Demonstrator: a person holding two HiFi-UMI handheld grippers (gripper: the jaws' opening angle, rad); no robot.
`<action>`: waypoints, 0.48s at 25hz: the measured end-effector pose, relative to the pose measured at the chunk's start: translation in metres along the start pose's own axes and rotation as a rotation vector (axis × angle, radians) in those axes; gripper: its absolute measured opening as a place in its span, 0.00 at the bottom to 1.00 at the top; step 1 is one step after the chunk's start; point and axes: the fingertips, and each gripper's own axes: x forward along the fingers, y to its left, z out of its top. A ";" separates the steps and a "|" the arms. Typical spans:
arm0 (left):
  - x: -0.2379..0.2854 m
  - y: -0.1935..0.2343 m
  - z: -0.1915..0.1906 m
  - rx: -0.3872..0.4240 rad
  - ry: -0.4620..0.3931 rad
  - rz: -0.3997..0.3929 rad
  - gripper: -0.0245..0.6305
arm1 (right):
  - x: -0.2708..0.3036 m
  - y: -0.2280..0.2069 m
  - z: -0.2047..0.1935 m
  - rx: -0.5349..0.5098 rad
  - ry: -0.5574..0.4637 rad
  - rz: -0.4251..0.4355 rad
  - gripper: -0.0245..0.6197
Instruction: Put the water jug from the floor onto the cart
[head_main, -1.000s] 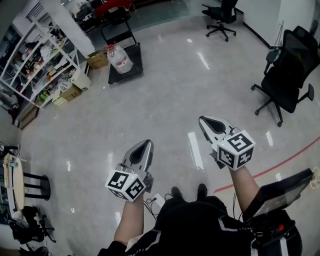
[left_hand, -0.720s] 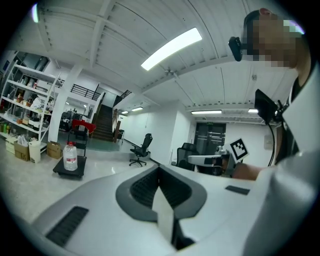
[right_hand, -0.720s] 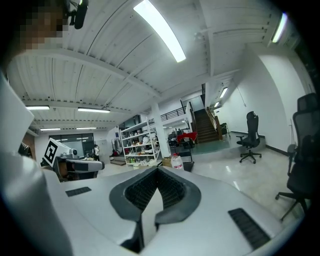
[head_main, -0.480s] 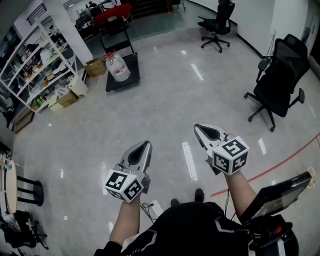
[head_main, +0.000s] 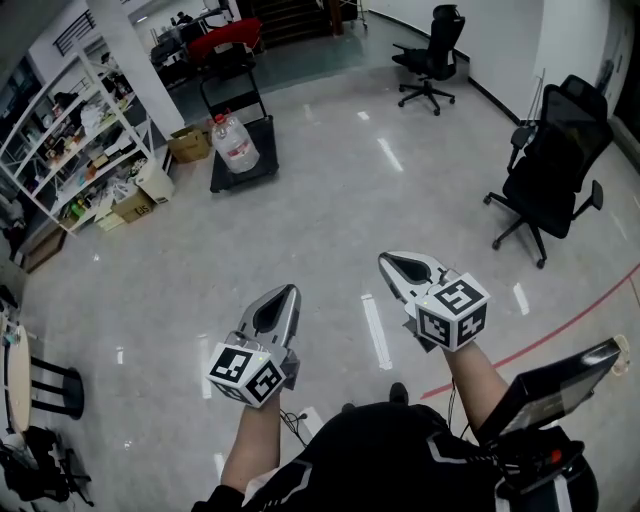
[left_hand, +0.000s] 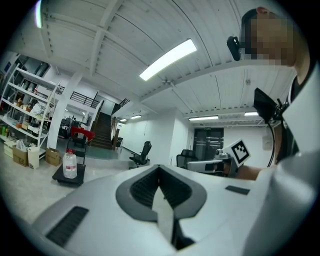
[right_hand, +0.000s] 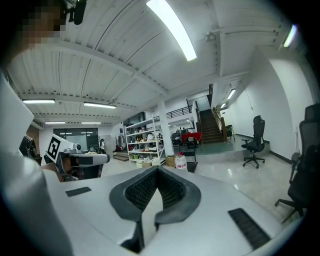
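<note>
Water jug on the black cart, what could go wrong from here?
The clear plastic water jug stands upright on the black flat cart, which shows no side rails; a nudge could tip it or slide it off. The left gripper and right gripper are shut and far off, so nothing steadies it.

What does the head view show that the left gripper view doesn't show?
Only the head view shows the black stool standing on the floor at the left. Only the left gripper view shows the ceiling with its long light strip. Both show the water jug standing on the cart, and the white shelves beside it.
</note>
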 end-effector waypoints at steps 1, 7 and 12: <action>-0.001 0.001 0.001 0.002 -0.005 0.001 0.04 | 0.001 0.001 0.000 -0.001 -0.001 0.000 0.04; 0.003 0.002 0.001 -0.009 -0.012 0.010 0.04 | 0.003 -0.002 0.003 -0.017 -0.004 0.000 0.04; 0.008 0.005 0.003 0.003 -0.011 0.006 0.04 | 0.007 -0.005 0.005 -0.019 -0.004 0.004 0.04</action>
